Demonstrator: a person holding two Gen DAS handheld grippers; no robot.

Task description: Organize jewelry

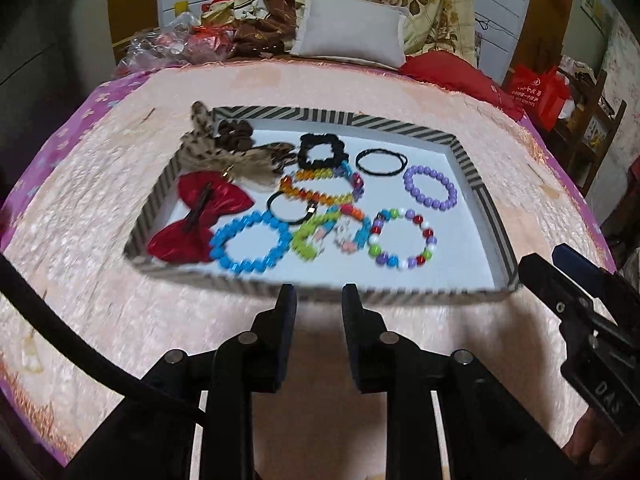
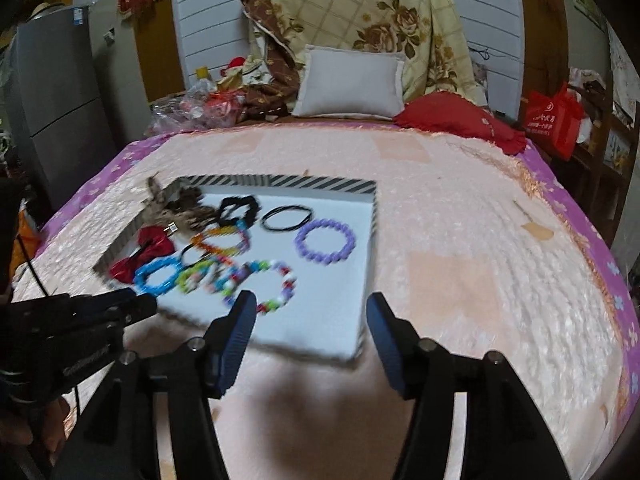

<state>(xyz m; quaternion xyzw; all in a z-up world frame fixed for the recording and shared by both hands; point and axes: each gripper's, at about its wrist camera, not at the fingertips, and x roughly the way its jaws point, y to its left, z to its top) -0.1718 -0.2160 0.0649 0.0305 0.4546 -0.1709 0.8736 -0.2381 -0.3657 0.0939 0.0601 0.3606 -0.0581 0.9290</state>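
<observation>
Jewelry and hair accessories lie together in a shallow tray [image 1: 486, 200] with a striped rim and a white floor, set on a bed covered by a pale pink bedspread [image 1: 360, 84]. A grey pillow [image 1: 352, 26] and a red cushion [image 1: 452, 70] sit at the far end of the bed, well apart from the tray.

Inside the tray, a red bow [image 1: 200, 220] fills the near left corner, with a brown leopard-print bow [image 1: 232, 156] beyond it, draped over the left rim. A blue bead bracelet [image 1: 252, 242] lies along the near edge just right of the red bow. Further right is a multicolored bead bracelet [image 1: 402, 238], and beyond it, near the right wall, a purple bead bracelet [image 1: 430, 186]. A black scrunchie [image 1: 320, 150] sits toward the back, with thin black hair ties [image 1: 380, 162] just right of it. Orange and green bead strands tangle in the middle; blur hides their detail.

The left gripper [image 1: 318, 294] hovers over the bedspread just short of the tray's near rim, its two black fingers [image 1: 288, 308] parted by a narrow gap and holding nothing. The blue bracelet lies beyond the left fingertip, inside the tray.

The right gripper [image 2: 312, 304] hovers over the tray's near right corner, its blue-padded fingers [image 2: 244, 316] spread wide and holding nothing. The multicolored bracelet lies just beyond its left fingertip; the tray's right wall runs between the two fingers.
</observation>
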